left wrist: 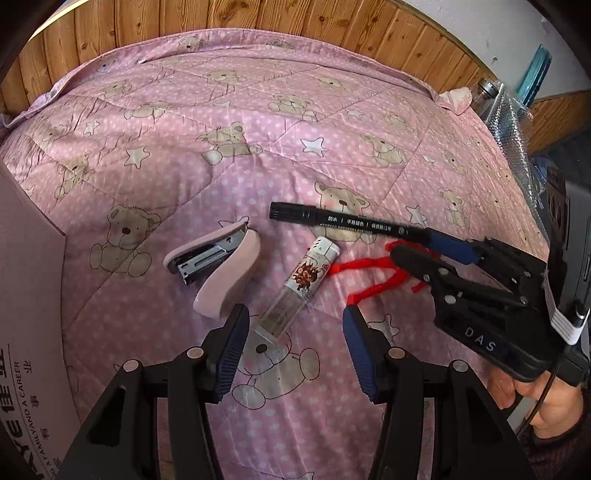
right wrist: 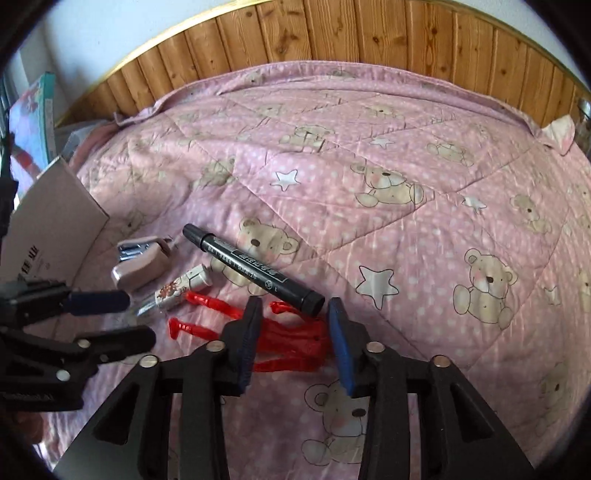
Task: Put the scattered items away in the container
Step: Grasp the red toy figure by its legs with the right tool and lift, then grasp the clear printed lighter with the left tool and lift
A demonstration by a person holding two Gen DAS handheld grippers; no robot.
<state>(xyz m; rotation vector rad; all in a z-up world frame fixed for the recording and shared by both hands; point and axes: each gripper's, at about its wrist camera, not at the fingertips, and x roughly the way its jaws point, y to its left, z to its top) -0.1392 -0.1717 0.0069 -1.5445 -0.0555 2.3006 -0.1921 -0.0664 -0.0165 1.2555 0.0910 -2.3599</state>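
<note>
Wood-panelled wall behind a bed under a pink bear-print quilt (left wrist: 258, 122). Scattered mid-quilt: black marker pen (left wrist: 332, 221), pink stapler (left wrist: 214, 266), clear printed lighter (left wrist: 295, 288), red plastic string (right wrist: 295, 339). Cardboard box (left wrist: 26, 295) waits at left. Left gripper (left wrist: 295, 325) jaws apart, straddling the lighter's base; right gripper (right wrist: 293, 321) apart over the string, likely lining up a pick.

Light was soft, even daylight | shadows faint on the pink bear-print quilt (left wrist: 258, 122) | fisheye bent the wooden panelling (right wrist: 369, 33) | corners dark | edges slightly blurred
</note>
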